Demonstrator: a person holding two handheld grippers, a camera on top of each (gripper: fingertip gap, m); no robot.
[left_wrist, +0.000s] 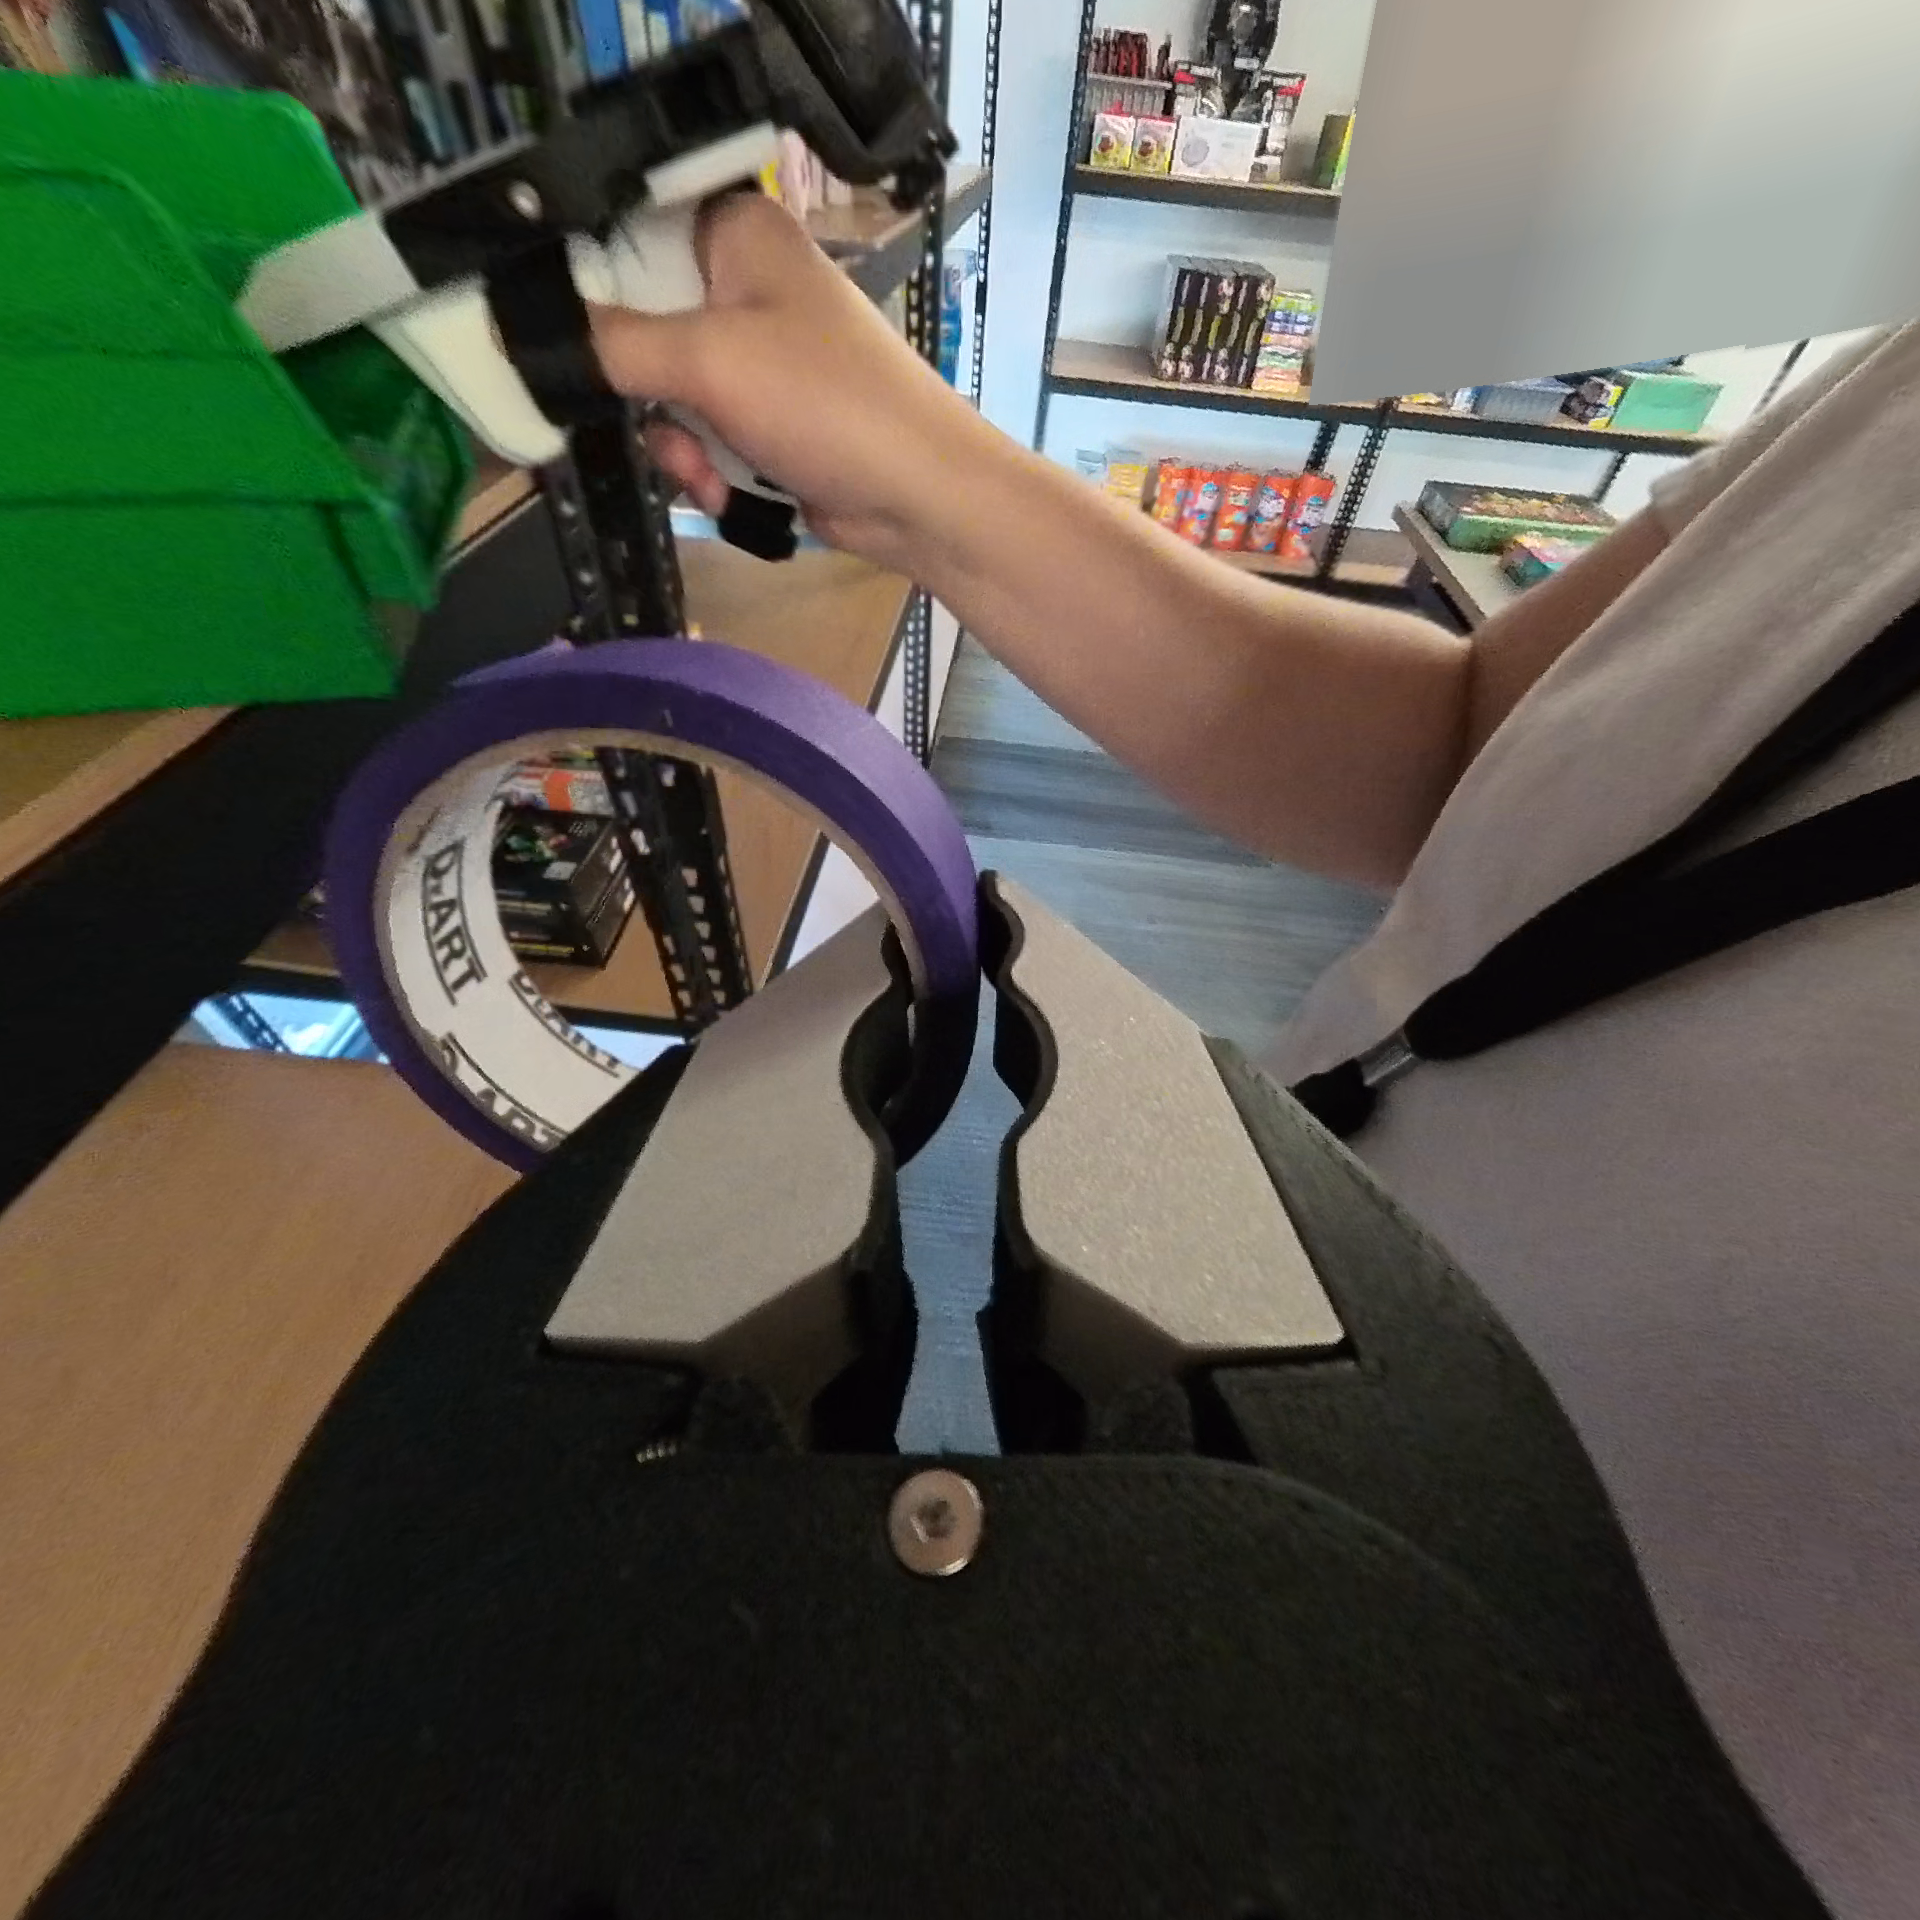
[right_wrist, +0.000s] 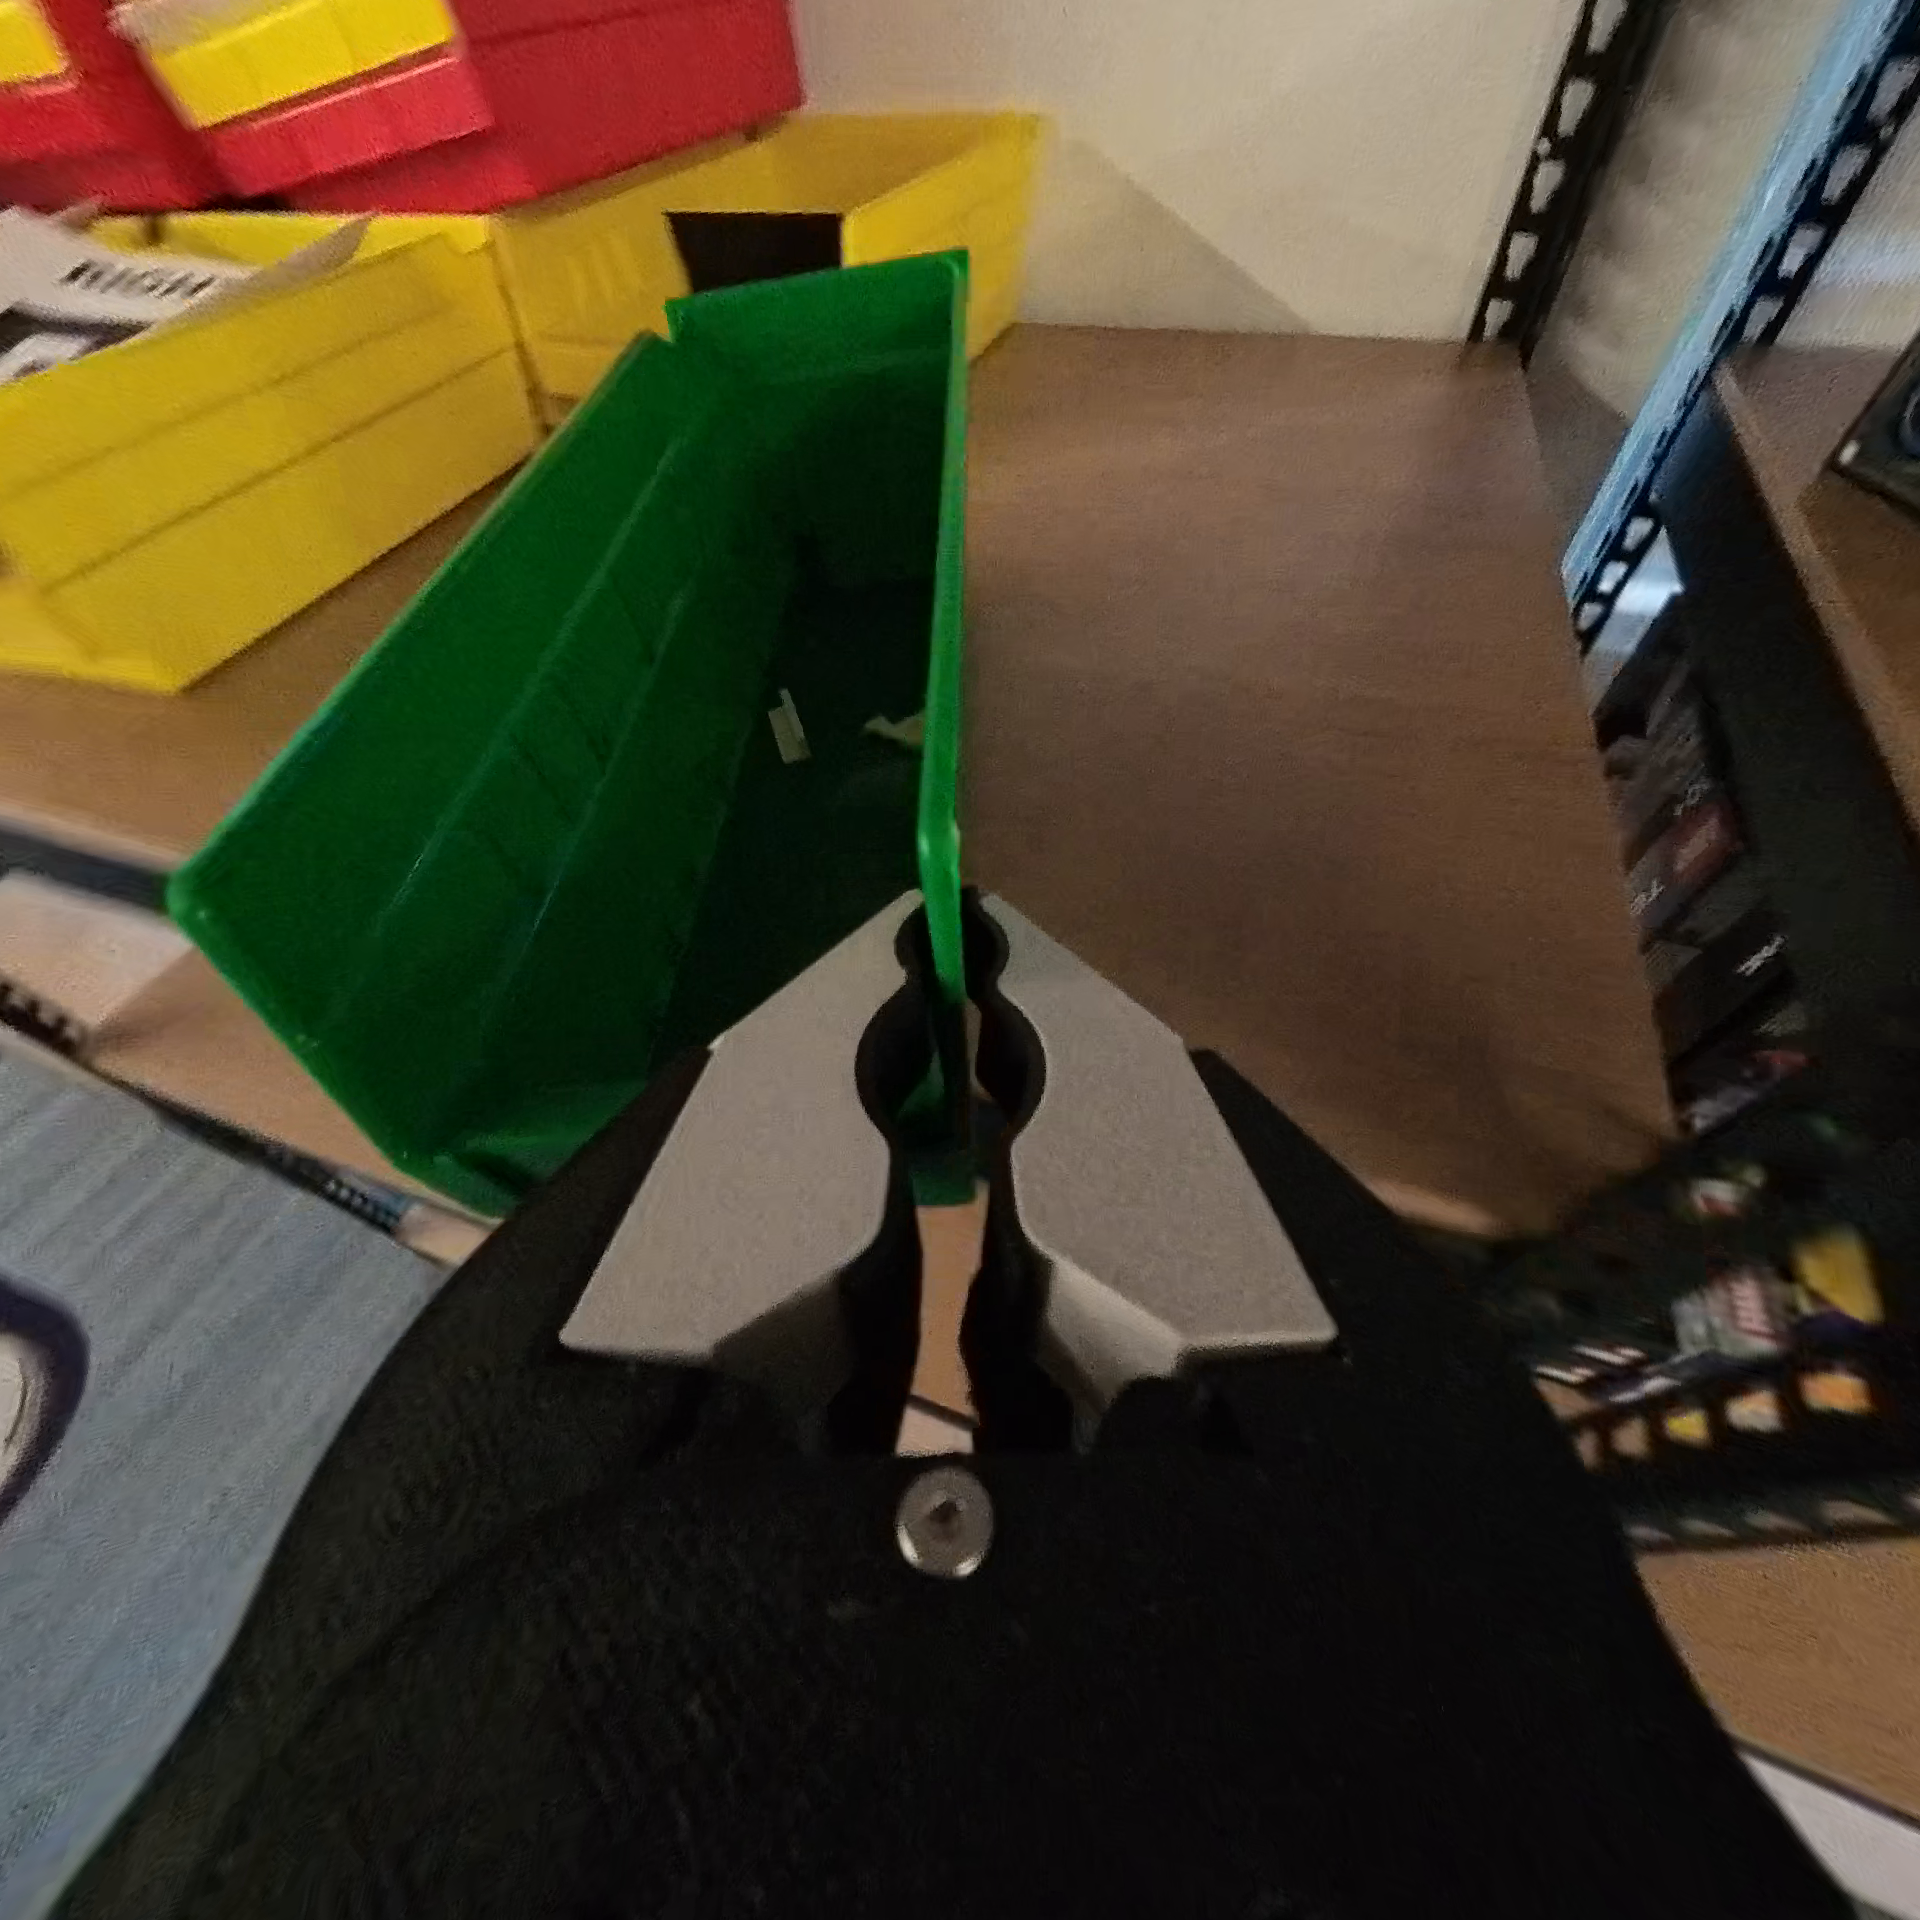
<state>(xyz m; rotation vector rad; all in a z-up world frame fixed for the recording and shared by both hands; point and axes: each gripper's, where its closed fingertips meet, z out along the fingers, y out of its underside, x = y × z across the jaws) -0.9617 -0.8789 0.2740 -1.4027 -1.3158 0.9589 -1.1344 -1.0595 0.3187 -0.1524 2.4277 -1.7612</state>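
Observation:
My left gripper (left_wrist: 948, 961) is shut on a roll of purple tape (left_wrist: 665, 707); its pads pinch the ring's right side and hold it upright in the air, in front of a wooden shelf (left_wrist: 208, 1195). My right gripper (right_wrist: 948, 951) is shut on the thin right wall of a green plastic bin (right_wrist: 582, 748), which stands on a wooden shelf (right_wrist: 1299, 675). The left wrist view shows the right gripper (left_wrist: 447, 343) farther off, held by a hand at the green bin (left_wrist: 166, 447).
Yellow bins (right_wrist: 260, 447) and red bins (right_wrist: 499, 94) stand behind the green one. A black shelf upright (left_wrist: 623, 540) runs beside the tape. A person's arm (left_wrist: 1143, 623) crosses the left wrist view. Stocked shelves (left_wrist: 1226, 312) stand across the room.

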